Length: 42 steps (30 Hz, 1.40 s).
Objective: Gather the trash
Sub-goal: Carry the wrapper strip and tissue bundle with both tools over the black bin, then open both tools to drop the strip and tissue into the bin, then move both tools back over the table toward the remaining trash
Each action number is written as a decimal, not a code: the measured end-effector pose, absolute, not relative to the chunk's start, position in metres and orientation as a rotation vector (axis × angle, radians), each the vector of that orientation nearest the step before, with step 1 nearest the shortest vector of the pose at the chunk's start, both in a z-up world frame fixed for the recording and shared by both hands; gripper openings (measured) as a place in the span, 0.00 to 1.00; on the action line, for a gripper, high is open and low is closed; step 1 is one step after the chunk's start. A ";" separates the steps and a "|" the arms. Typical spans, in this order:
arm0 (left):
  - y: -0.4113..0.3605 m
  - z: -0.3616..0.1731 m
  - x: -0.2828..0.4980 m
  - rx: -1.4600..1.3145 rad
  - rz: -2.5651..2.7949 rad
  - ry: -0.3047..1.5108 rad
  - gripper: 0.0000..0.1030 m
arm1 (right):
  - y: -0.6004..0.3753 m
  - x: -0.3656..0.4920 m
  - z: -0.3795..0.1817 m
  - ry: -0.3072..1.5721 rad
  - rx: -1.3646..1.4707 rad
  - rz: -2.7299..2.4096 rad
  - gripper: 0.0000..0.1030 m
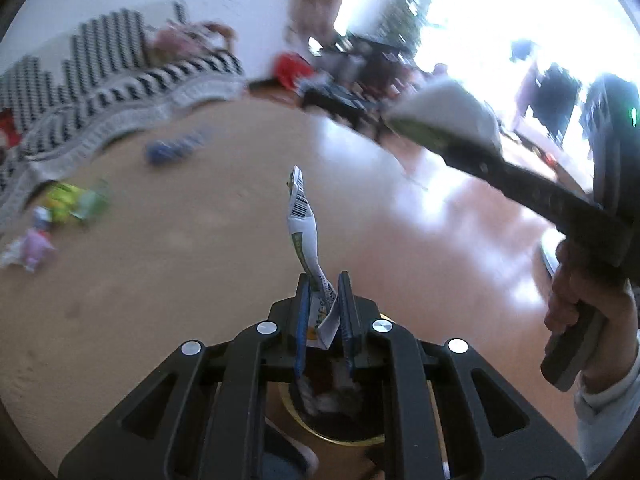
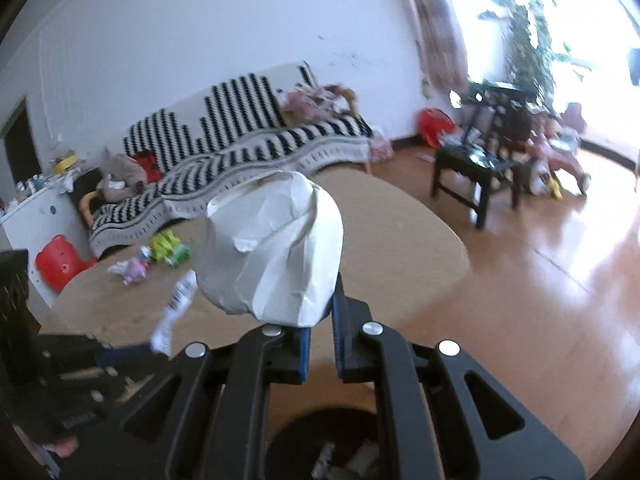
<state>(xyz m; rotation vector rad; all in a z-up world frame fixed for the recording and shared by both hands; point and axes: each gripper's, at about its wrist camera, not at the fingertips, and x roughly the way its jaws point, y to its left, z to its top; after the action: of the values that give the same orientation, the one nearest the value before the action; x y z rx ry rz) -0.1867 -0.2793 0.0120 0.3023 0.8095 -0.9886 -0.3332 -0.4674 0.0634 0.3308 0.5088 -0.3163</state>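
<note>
Trash bin (image 1: pixel 336 420) sits just below your tongs, its dark mouth holding scraps. Your left gripper (image 1: pixel 325 308) pinches a crumpled printed wrapper (image 1: pixel 304 232) that stands upright; your right gripper (image 2: pixel 320 332) pinches a crushed white paper cup (image 2: pixel 272 248). Beyond, toys (image 2: pixel 164 256) lie on the round table (image 2: pixel 400 240), with a striped sofa (image 2: pixel 240 140) behind.

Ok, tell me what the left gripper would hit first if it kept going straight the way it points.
Probably the round tabletop: the left gripper, shut on a twisted wrapper, points down at bare wood. Depth is unclear.
</note>
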 end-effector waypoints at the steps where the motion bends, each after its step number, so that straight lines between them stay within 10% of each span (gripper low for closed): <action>1: -0.285 0.005 -0.193 0.314 -1.000 0.828 0.13 | -0.471 -0.342 0.055 0.528 0.339 -0.316 0.10; 19: -0.320 -0.101 -0.197 0.440 -0.992 1.131 0.16 | -0.472 -0.388 -0.127 0.929 0.665 -0.216 0.10; 21: -0.323 -0.102 -0.194 0.464 -0.980 1.133 0.43 | -0.477 -0.392 -0.126 0.919 0.711 -0.221 0.21; 22: -0.323 -0.098 -0.197 0.464 -0.971 1.119 0.77 | -0.479 -0.396 -0.124 0.904 0.728 -0.229 0.57; 23: -0.319 -0.091 -0.196 0.450 -0.954 1.074 0.86 | -0.483 -0.399 -0.123 0.890 0.733 -0.236 0.84; 42: -0.152 0.024 -0.099 0.213 -0.532 0.751 0.94 | -0.444 -0.279 -0.015 0.676 0.437 -0.251 0.93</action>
<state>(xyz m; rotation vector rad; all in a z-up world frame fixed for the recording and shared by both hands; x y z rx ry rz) -0.0993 -0.1525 0.0244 0.2133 0.7508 -0.5323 -0.2789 -0.4442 -0.0154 0.4371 0.6759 -0.2511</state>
